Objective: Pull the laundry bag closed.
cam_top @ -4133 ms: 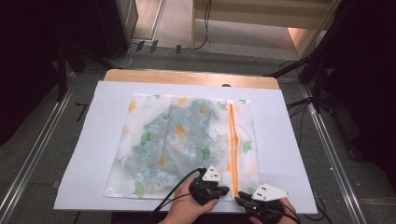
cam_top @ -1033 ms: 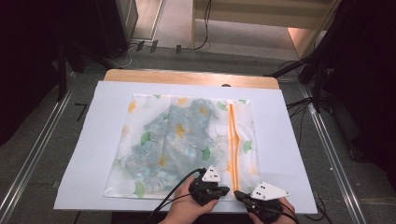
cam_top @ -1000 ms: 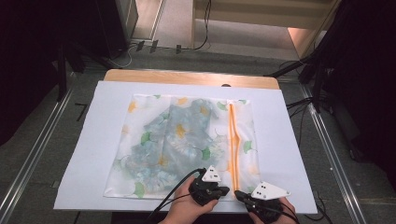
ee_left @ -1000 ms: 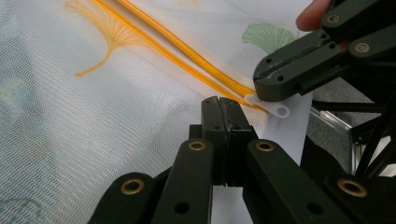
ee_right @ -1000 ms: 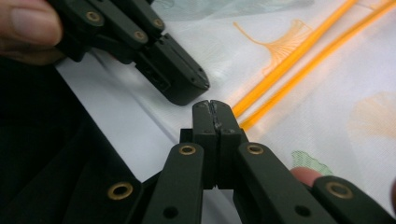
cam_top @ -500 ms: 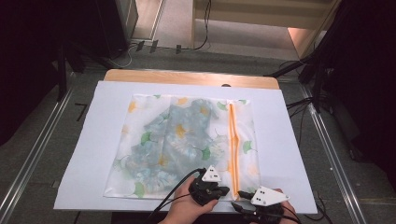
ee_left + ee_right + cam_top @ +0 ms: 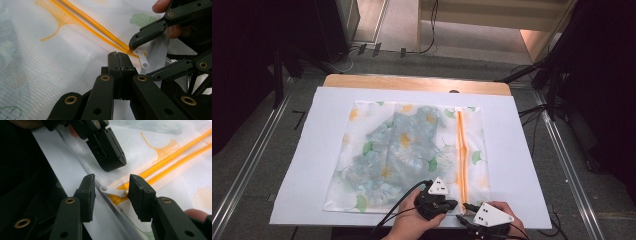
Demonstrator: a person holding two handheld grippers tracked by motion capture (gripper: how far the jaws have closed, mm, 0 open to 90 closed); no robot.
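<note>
Lying flat on the white sheet-covered table [image 7: 522,150]: a translucent white mesh laundry bag printed with green and yellow ginkgo leaves [image 7: 377,125], bluish folded cloth [image 7: 397,150] showing through it, well clear of both tools. Running from far to near along the bag's right side: an orange zip track [image 7: 460,145], ending at the near edge between the two tools.

Left gripper [image 7: 119,57] resting closed just left of the zip's near end, jaws pressed flat together; pinching the mesh or merely sitting on it cannot be told. Right gripper [image 7: 110,192] standing part open, jaws straddling the small white plastic zip pull [image 7: 113,191]; right jaw lying close against the pull, left jaw apart from it, no grip made. Jaws having just been narrowing from a wider gape, the pull lying between them.

Standing in the way: the left gripper's jaw tips just beyond the pull, crowding the approach in the right gripper view.

Cut off at the high view's bottom edge: both hands and most of the right gripper. Zip slider body hard to make out beneath the pull.

Against the frames of a second ago: bag and cloth lying unmoved; right gripper sitting slightly nearer the bottom edge, formerly near shut.
</note>
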